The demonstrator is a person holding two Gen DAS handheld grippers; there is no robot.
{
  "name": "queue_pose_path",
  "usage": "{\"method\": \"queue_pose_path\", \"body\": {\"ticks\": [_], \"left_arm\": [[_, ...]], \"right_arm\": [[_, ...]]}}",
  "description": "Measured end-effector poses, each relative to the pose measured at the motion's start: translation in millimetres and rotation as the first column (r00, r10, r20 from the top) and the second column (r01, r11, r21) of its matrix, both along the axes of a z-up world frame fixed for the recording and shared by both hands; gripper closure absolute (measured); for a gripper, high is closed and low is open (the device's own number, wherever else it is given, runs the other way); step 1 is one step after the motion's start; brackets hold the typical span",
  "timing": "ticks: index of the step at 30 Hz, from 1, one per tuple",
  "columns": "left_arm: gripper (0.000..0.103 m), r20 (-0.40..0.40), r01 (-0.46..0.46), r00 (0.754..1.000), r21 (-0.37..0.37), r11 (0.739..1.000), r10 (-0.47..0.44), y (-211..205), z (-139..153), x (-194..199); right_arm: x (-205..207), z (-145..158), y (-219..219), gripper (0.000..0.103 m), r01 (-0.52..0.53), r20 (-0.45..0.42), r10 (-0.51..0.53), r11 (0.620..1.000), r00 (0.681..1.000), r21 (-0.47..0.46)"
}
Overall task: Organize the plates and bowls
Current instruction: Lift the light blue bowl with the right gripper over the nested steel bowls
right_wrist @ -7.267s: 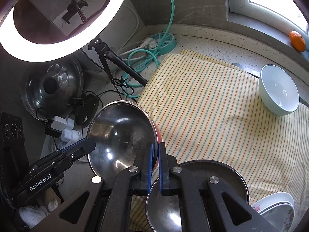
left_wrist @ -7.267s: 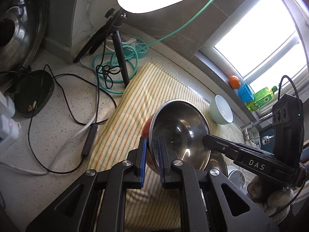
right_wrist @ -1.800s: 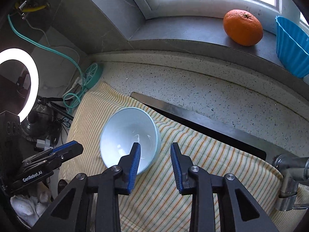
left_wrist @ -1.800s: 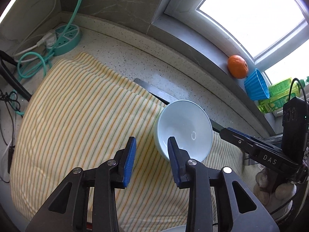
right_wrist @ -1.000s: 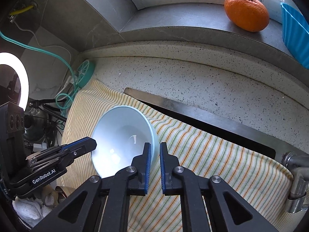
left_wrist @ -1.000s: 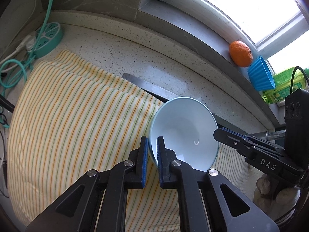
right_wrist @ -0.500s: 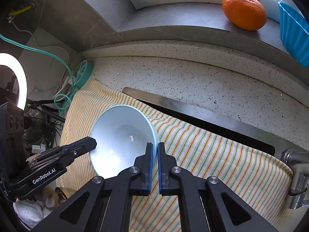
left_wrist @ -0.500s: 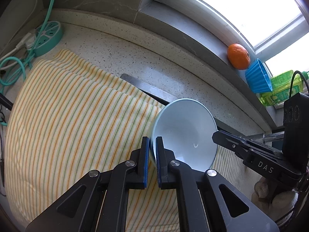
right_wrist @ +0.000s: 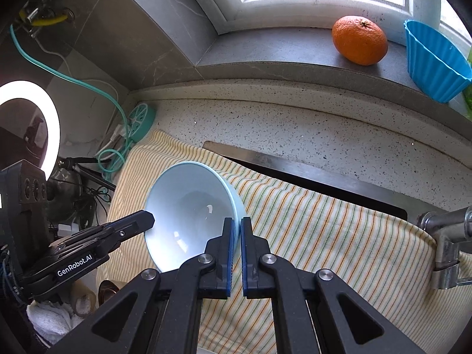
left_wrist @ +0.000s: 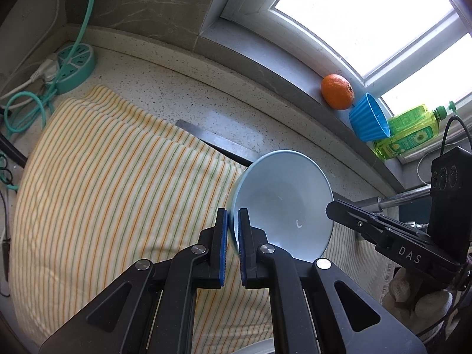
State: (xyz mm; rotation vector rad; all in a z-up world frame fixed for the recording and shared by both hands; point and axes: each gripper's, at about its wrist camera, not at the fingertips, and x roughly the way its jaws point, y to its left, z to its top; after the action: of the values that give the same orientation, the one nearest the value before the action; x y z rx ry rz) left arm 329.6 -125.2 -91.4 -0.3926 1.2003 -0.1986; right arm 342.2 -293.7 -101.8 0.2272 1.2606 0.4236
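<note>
The left hand-held gripper and right hand-held gripper each pinch opposite rims of the pale blue bowl. The bowl is tilted above the striped cloth on the counter.

We see one pale blue bowl, glossy and empty inside, tipped steeply so that its opening faces us rather than upward. Its rim is pinched on opposite sides: the left hand-held gripper clamps the left edge and the right hand-held gripper clamps the right edge, so the bowl sits between the two. It appears raised just above the striped cloth, though we cannot tell whether its base touches.
</note>
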Motion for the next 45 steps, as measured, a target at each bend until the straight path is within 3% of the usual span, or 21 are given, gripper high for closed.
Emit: {"method": "queue_pose_path", "body": {"ticks": [13, 27, 45], "left_arm": [[0.098, 0.082, 0.044, 0.996, -0.027, 0.999, -0.042, 14.9, 41.7, -39.6], [0.098, 0.114, 0.068, 0.992, -0.045, 0.997, -0.063, 49.6, 62.4, -81.9], [0.098, 0.072, 0.075, 0.995, -0.055, 0.996, -0.071, 95.4, 49.8, -133.2]], "right_arm": [[-51.5, 44.7, 9.6, 0.099, 0.037, 0.056, -0.039, 0.999, 0.998, 0.031], [-107.2, 71.4, 49.4, 0.099, 0.036, 0.093, -0.039, 0.999, 0.995, 0.029], [-164.9, 54.9, 94.5, 0.099, 0.033, 0.063, -0.036, 0.998, 0.997, 0.047]]}}
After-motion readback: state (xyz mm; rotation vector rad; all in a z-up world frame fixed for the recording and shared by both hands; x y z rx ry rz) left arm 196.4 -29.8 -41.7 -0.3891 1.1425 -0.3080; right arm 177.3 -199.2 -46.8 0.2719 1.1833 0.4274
